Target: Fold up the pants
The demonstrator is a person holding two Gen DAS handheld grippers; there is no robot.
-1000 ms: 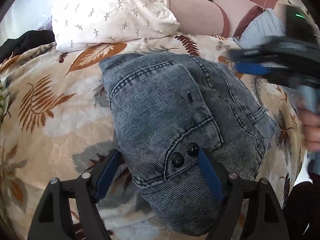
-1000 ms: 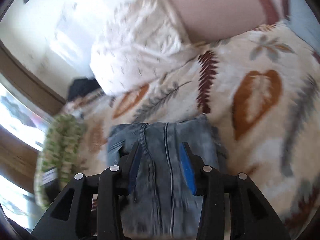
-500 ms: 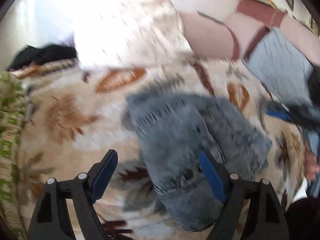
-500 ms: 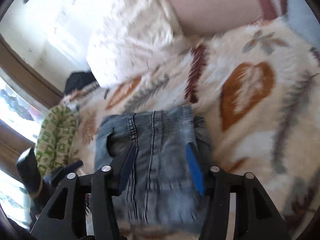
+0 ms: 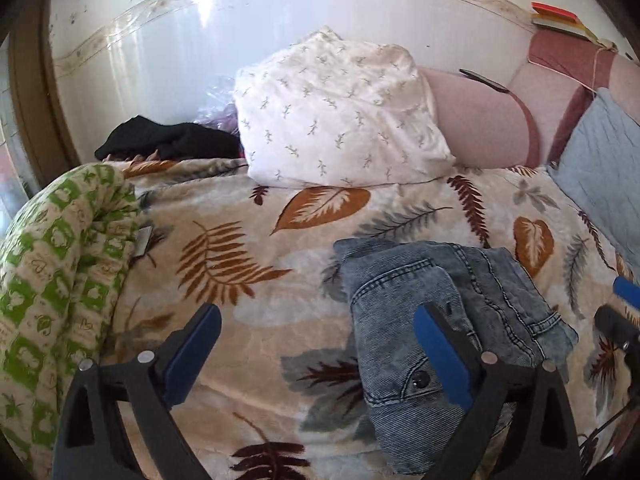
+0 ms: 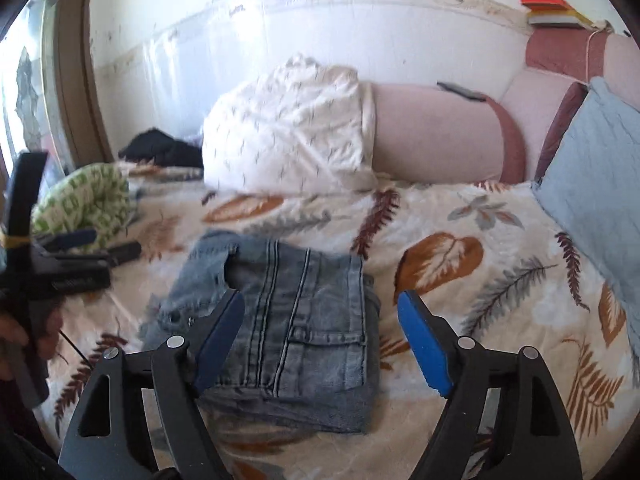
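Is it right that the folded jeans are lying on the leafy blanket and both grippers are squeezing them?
Not quite. The folded jeans do lie on the leafy blanket, but neither gripper squeezes them. The right gripper and left gripper have just been opening, clear of the jeans. Both wrist views show it.

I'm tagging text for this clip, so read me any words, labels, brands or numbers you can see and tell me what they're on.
No readable text in either view.
Folded jeans: no legible brand or label.
Small tag on the green patterned blanket: too small to read.
Books on the headboard: no lettering legible.
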